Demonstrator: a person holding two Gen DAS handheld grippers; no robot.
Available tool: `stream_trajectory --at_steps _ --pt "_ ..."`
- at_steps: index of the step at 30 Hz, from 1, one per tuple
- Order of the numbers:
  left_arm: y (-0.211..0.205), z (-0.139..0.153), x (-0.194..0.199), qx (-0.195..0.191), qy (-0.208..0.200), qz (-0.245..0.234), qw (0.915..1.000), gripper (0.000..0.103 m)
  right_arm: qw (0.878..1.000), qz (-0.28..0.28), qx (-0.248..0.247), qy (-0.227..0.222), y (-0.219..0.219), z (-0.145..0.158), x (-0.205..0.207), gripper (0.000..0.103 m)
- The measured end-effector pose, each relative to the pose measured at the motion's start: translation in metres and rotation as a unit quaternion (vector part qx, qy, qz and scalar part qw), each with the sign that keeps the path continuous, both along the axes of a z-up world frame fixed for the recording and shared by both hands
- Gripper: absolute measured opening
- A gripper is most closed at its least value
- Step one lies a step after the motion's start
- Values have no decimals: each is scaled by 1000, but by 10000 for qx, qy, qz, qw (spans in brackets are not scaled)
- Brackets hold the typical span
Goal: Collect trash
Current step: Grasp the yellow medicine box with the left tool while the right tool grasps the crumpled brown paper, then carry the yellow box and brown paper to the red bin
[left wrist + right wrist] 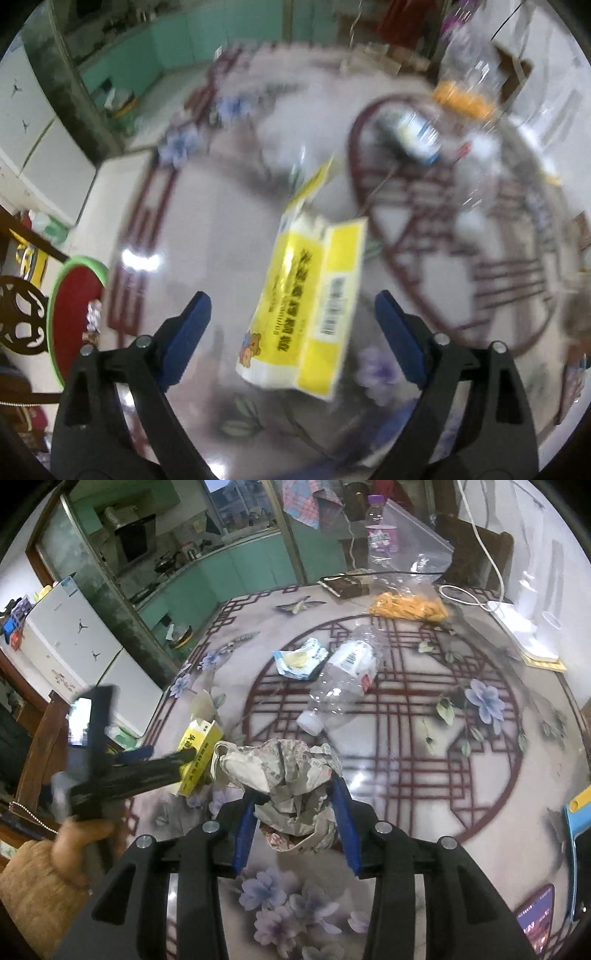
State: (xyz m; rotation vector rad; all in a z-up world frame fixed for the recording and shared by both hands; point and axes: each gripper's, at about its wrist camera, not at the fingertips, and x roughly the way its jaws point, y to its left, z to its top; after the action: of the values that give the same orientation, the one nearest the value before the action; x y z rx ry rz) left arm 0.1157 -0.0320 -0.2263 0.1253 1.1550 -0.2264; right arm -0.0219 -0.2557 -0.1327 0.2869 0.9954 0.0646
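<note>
A yellow and white carton point(306, 306), flattened at one end with its flap open, sits between the wide-open fingers of the left gripper point(293, 325); neither blue pad point(188, 332) touches it. It carries a barcode, a small cartoon bear and dark printed characters too blurred to read. The right gripper point(297, 825) is clamped on a crumpled ball of newspaper point(284, 779), grey-white with fine print that cannot be made out, held above the table point(461, 794). On the table's glossy floral top lies a crushed clear bottle point(341, 686) on its side, white cap on, with a barcode label. Just beside it rests an opened blue and white wrapper point(301, 659). Farther back, a clear plastic bag point(408, 563) holds a purple-capped bottle point(376, 515) and a purple cup point(382, 537), with an orange heap point(408, 607) at its foot. At the left edge a hand point(83, 836) in a tan sleeve holds the left gripper.
</note>
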Motion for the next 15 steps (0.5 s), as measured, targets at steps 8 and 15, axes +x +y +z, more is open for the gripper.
stream_trajectory --at_steps 8,15 --pt "7 10 -4 -314 -80 73 9994 43 9997 -228 -5 -55 -12 6 -10 39" --pt "15 96 -46 -794 -926 -26 9925 43 9995 35 33 -309 13 21 7 39"
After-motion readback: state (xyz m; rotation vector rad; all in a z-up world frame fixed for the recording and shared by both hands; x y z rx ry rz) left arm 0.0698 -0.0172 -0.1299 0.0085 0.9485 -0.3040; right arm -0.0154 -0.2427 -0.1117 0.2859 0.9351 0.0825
